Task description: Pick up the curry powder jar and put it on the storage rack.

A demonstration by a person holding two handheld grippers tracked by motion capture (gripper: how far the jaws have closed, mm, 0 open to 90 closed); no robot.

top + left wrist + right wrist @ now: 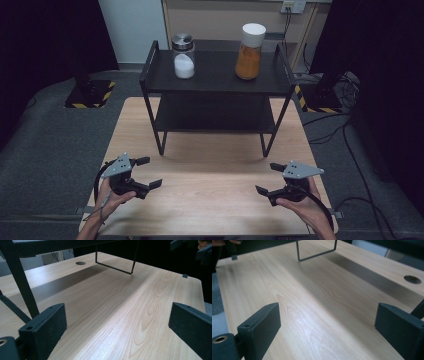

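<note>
- Standing upright on the top shelf of the black two-tier rack [150, 75] are two jars: a glass shaker of white powder [183, 56] toward its left end, and a taller white-capped jar of orange powder [249, 45] toward its right end.
- Both sit well beyond and above the grippers, past the bare front half of the wooden table [210, 190].
- The left gripper [149, 172] hovers low over the table's near-left part, jaws wide apart and empty; the shaker lies on its side.
- The right gripper [269, 178] mirrors it near-right, jaws also spread and empty; the orange jar looks the closer reach for it.
</note>
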